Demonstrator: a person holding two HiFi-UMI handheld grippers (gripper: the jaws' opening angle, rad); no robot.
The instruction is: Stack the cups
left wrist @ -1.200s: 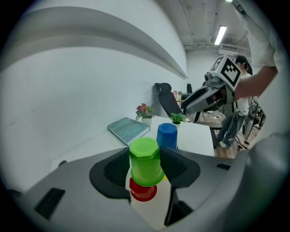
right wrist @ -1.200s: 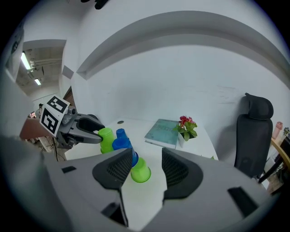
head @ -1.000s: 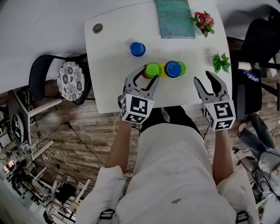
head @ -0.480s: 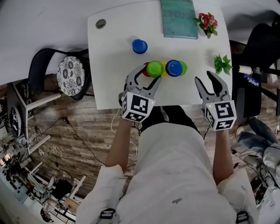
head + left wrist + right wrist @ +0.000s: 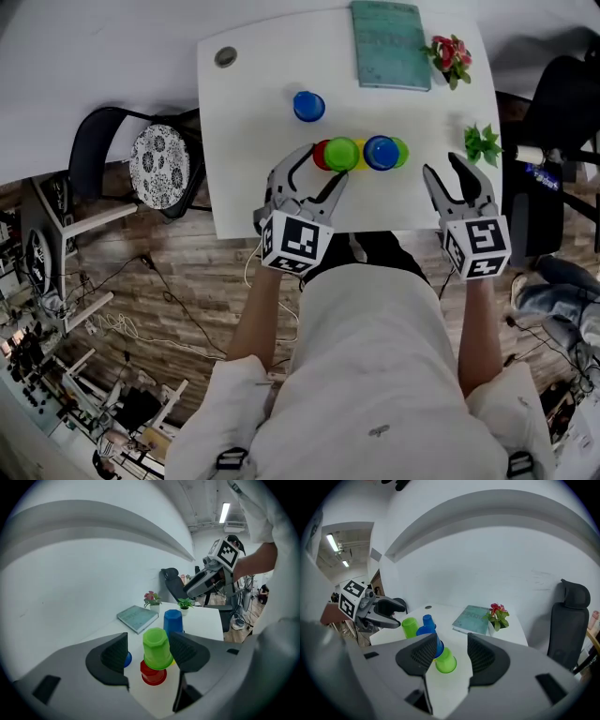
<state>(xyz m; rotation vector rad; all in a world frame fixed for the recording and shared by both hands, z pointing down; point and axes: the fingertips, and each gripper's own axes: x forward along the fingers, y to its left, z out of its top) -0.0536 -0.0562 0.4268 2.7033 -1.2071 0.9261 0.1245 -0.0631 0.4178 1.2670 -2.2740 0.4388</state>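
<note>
An upside-down green cup [image 5: 342, 153] [image 5: 156, 648] stands on a red cup [image 5: 322, 154] [image 5: 153, 673] near the table's front edge. My left gripper [image 5: 323, 171] [image 5: 149, 644] sits just in front of it. Its jaws are opening, the green cup between the tips with the pads off it. To the right, a blue cup [image 5: 380, 152] [image 5: 432, 644] rests over a light-green cup [image 5: 400, 150] [image 5: 446, 660], with a bit of yellow showing between the two stacks. A lone blue cup [image 5: 307, 106] stands farther back. My right gripper [image 5: 442, 170] [image 5: 452, 644] hangs open and empty at the table's right front.
On the white table [image 5: 253, 122], a teal book [image 5: 391, 44] lies at the far edge beside a potted red flower [image 5: 450, 53]. A small green plant [image 5: 482, 143] stands at the right edge. One chair with a patterned cushion [image 5: 150, 164] is left of the table, a black chair to its right.
My left gripper's jaws have spread off the green cup and drawn back slightly. The cup stays on the red one. My right gripper has hardly moved.
</note>
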